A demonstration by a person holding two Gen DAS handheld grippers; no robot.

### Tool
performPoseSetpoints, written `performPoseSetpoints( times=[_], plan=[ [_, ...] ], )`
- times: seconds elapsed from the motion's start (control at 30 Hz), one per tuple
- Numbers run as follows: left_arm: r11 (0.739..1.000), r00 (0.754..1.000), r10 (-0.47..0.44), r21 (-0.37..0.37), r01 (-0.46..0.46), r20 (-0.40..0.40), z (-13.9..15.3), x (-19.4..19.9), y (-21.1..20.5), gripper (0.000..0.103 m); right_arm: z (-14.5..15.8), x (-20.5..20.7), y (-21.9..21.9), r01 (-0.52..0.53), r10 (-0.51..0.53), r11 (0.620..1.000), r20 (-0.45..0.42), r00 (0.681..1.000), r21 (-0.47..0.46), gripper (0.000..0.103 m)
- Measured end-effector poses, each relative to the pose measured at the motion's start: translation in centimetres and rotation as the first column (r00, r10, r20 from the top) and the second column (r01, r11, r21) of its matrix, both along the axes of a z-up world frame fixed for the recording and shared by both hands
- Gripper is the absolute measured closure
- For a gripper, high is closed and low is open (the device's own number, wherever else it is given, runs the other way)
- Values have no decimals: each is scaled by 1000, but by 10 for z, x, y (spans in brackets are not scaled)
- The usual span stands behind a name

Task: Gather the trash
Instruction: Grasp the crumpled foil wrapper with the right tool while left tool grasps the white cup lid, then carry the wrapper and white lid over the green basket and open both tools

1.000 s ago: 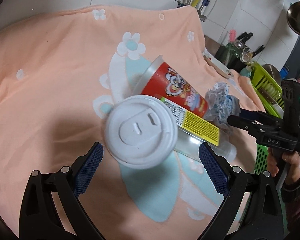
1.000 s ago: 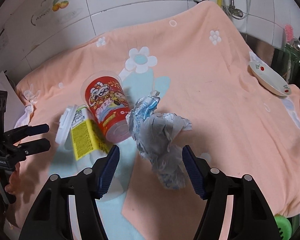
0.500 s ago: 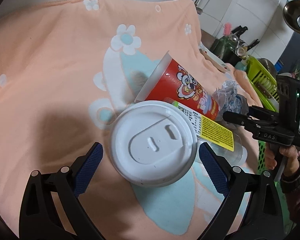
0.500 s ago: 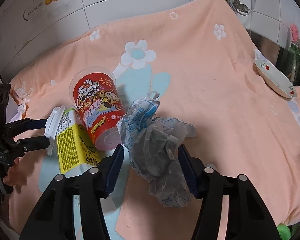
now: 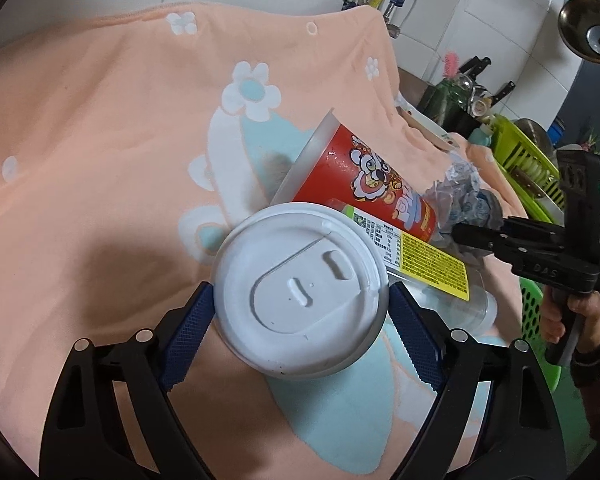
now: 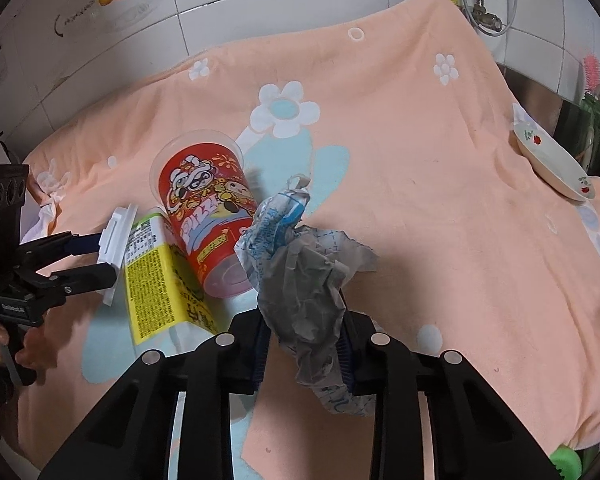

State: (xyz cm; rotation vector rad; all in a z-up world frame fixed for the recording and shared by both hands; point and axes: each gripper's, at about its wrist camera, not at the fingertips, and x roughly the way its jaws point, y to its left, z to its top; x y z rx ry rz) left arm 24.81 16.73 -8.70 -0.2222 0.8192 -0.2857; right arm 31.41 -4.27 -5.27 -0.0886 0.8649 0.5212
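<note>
A clear cup with a white lid (image 5: pixel 300 296) and a yellow label (image 6: pixel 156 276) lies on its side on the peach flowered cloth (image 5: pixel 100 128). My left gripper (image 5: pixel 300 320) is shut on its lid; it also shows in the right wrist view (image 6: pixel 88 256). A red cartoon cup (image 6: pixel 208 216) lies beside it, touching it. My right gripper (image 6: pixel 304 336) is shut on a crumpled grey and blue wrapper (image 6: pixel 300 280), which touches the red cup's base. The right gripper also shows in the left wrist view (image 5: pixel 468 236).
A white dish with red marks (image 6: pixel 552 160) sits at the cloth's right edge. A green basket (image 5: pixel 528 152) and kitchen bottles (image 5: pixel 456 96) stand at the far right. Tiled wall with taps (image 6: pixel 480 8) behind. White crumpled paper (image 6: pixel 48 208) lies at the cloth's left edge.
Both grippers moved in and closed: the left onto the white lid, the right onto the crumpled wrapper.
</note>
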Motion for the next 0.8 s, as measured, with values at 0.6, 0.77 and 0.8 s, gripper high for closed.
performPoseSetpoints(
  times=[0.6,0.77,0.8],
  plan=[
    [1000,995,-25,-15,26,92,44,-53,-36,18,29,-49,-34,30,-34,997,50,998,71,78],
    [997,992,-71,-21,73,104,50,-64,-59,18,34,-70,-52,48,-53,996,64,997,81,78],
    [996,991,-83,-20,86,107,51,-66,-65,18,35,-74,-56,53,-58,995,65,996,83,78]
  ],
)
